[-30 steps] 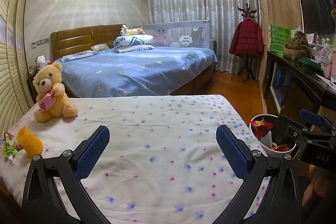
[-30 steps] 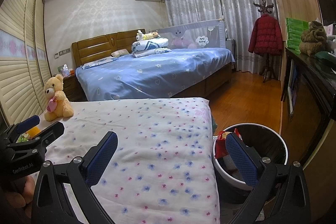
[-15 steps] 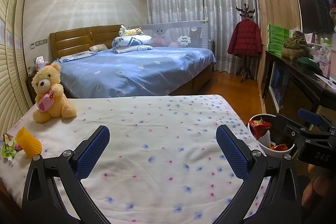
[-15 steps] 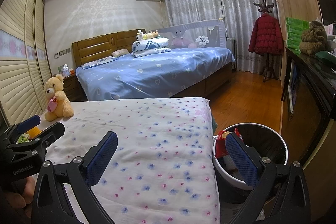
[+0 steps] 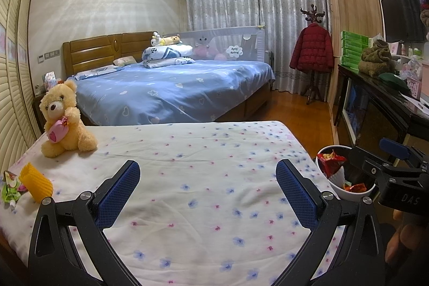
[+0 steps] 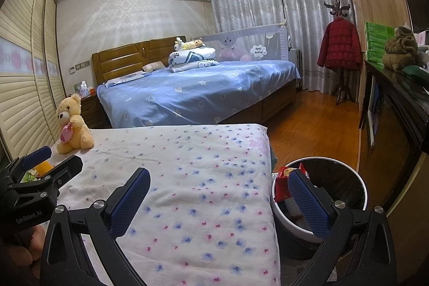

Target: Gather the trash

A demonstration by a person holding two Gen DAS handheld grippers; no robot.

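Observation:
A yellow ribbed cup (image 5: pixel 36 183) lies on its side at the left edge of the flowered bed sheet (image 5: pixel 209 168), next to a green snack wrapper (image 5: pixel 10 190). My left gripper (image 5: pixel 207 192) is open and empty over the sheet's near part, right of that trash. A white bin (image 5: pixel 346 193) beside the bed holds red wrappers (image 5: pixel 331 161). My right gripper (image 6: pixel 218 201) is open and empty, its right finger over the bin (image 6: pixel 359 184), its left finger over the sheet's edge. The cup (image 6: pixel 44 166) is mostly hidden behind the left gripper in the right wrist view.
A yellow teddy bear (image 5: pixel 64 119) sits on the sheet at the far left. A blue bed (image 5: pixel 171 87) stands behind. A dark desk (image 5: pixel 388 109) runs along the right wall. A red jacket (image 5: pixel 312 50) hangs on a coat stand over the wooden floor (image 6: pixel 313 122).
The left wrist view has shifted slightly, so the cup and wrapper sit a little further left in frame. The right gripper has not moved. Both stay open.

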